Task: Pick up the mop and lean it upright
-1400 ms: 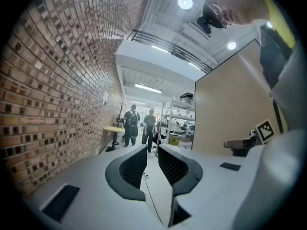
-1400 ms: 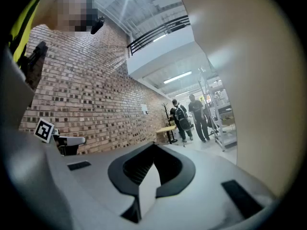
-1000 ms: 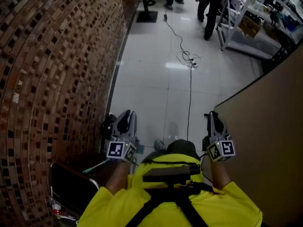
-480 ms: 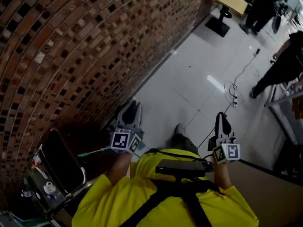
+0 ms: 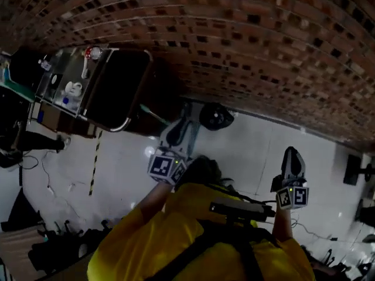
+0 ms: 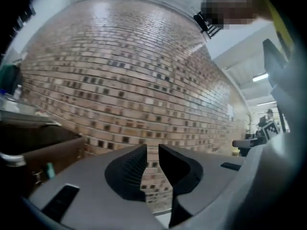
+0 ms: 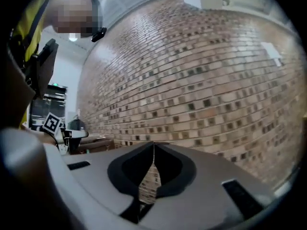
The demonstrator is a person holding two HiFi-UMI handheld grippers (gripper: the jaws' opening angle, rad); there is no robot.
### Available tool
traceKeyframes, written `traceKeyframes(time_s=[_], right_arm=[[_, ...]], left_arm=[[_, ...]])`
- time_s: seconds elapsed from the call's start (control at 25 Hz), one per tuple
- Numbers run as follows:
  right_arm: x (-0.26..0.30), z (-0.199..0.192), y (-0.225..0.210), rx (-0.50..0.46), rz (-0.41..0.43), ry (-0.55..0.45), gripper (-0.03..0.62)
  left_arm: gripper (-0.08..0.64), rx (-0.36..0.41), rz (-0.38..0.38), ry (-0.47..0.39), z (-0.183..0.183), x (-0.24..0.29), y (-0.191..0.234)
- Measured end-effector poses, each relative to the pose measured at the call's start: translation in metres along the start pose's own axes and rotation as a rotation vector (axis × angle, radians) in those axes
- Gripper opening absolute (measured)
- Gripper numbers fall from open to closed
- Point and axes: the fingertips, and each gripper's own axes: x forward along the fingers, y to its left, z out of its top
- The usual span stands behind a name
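Round we've swung: the brick wall point(image 5: 263, 51) that ran down the left a second ago now spans the top of the head view, and the cart point(image 5: 120, 127) has gone from the bottom left corner to the upper left. Both grippers have come round with the person and now face the bricks.

Left gripper point(image 5: 186, 111) points at the foot of the wall, just right of the cart. Its own view shows the jaws a narrow slit apart, with only brickwork between them.

Right gripper point(image 5: 293, 154) sits well apart over the pale floor point(image 5: 246, 151), its jaws tip to tip and empty.

The mop: only a thin pale pole point(image 5: 153, 115) shows, low by the wall, slanting between the cart's corner and the left gripper. Neither gripper touches it. A dark round thing point(image 5: 215, 116) lies just right of the left gripper. Too dim to say what it is.
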Motion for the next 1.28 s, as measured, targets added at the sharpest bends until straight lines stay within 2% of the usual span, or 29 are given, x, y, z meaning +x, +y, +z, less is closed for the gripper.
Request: traceKeyframes(time_s=[0.08, 0.24, 0.32, 0.36, 0.44, 0.64, 0.88, 0.96, 1.0, 1.04, 1.16, 1.28], right_arm=[[0.056, -0.006, 0.032, -0.003, 0.123, 0.038, 0.055], [0.153, -0.015, 0.123, -0.022, 0.375, 0.115, 0.055], [0.193, -0.019, 0.179, -0.058, 0.544, 0.147, 0.072], [0.209, -0.022, 0.204, -0.075, 0.620, 0.159, 0.107], [0.234, -0.031, 0.249, -0.105, 0.735, 0.180, 0.107], [0.268, -0.056, 0.342, -0.150, 0.978, 0.237, 0.107], [0.280, -0.084, 0.394, -0.209, 1.181, 0.308, 0.109], [0.282, -0.078, 0.396, -0.209, 1.229, 0.312, 0.107], [0.284, -0.075, 0.395, -0.211, 1.246, 0.306, 0.107], [0.286, -0.071, 0.392, -0.213, 1.257, 0.300, 0.107], [0.296, -0.068, 0.369, -0.205, 1.267, 0.301, 0.107], [0.312, -0.074, 0.332, -0.218, 1.244, 0.300, 0.107]], left_arm=[[0.075, -0.015, 0.133, -0.011, -0.004, -0.021, 0.046], [0.075, -0.041, 0.359, -0.040, 0.000, -0.068, 0.119], [0.075, -0.054, 0.480, -0.052, 0.002, -0.095, 0.147], [0.076, -0.056, 0.537, -0.058, 0.002, -0.108, 0.159], [0.076, -0.058, 0.644, -0.076, 0.005, -0.135, 0.178], [0.075, -0.065, 0.878, -0.121, 0.006, -0.198, 0.196], [0.075, -0.111, 1.119, -0.112, -0.010, -0.240, 0.177], [0.079, -0.123, 1.170, -0.112, -0.018, -0.240, 0.164], [0.121, -0.127, 1.180, -0.107, -0.022, -0.234, 0.160], [0.170, -0.131, 1.182, -0.102, -0.027, -0.227, 0.158], [0.180, -0.140, 1.150, -0.085, -0.042, -0.188, 0.157], [0.393, -0.172, 1.072, -0.068, -0.065, -0.137, 0.170]])
